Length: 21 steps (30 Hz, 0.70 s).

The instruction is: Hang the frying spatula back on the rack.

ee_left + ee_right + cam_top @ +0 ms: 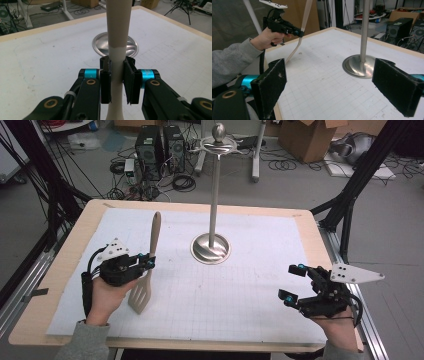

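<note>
A beige slotted spatula stands nearly upright at the table's left, blade low near the white mat, handle tip up. My left gripper is shut on its handle; in the left gripper view the black pads press the handle from both sides. A steel stand with a round base and a hooked top rises at the table's middle. My right gripper hovers open at the right, its pads wide apart with nothing between them; from there the spatula and the left gripper show at the far left.
A white gridded mat covers most of the wooden table. Beyond the far edge the floor holds computer towers, cables and cardboard boxes. Black frame legs stand at both sides.
</note>
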{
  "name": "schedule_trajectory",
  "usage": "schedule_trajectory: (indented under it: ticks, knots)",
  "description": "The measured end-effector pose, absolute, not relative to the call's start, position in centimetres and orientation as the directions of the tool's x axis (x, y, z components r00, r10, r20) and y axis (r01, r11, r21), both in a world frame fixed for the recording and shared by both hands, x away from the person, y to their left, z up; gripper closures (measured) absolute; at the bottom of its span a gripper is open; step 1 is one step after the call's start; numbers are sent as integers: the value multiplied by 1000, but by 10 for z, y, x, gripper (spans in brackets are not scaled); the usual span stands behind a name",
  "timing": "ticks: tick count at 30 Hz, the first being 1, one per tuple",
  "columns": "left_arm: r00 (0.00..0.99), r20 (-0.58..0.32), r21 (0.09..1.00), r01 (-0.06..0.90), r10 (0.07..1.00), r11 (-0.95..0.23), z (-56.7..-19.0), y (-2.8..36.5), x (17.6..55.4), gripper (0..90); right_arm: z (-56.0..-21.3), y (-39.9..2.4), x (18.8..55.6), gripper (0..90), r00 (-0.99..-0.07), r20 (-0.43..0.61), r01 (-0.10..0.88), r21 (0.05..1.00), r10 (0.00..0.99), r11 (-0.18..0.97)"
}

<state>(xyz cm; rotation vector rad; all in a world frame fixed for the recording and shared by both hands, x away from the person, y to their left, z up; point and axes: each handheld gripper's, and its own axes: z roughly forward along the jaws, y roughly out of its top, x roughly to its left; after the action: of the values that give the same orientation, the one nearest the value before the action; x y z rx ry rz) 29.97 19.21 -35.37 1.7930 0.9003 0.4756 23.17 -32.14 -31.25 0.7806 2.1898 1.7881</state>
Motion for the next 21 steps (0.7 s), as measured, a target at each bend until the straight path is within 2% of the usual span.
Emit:
schedule_trajectory:
  ticks: [8,14,21]
  knots:
    - [646,-82,928,327,759,-178,-342,189,305,773,-312,-323,231,113,-840,163,261,958,518,123]
    - [668,-38,949,257,744,-182,-334,188,305,773,-311,-323,231,113,-839,157,255,959,521,121]
    - [669,-56,954,254,741,-157,-334,192,309,773,-307,-324,227,114,-839,141,229,967,525,107]
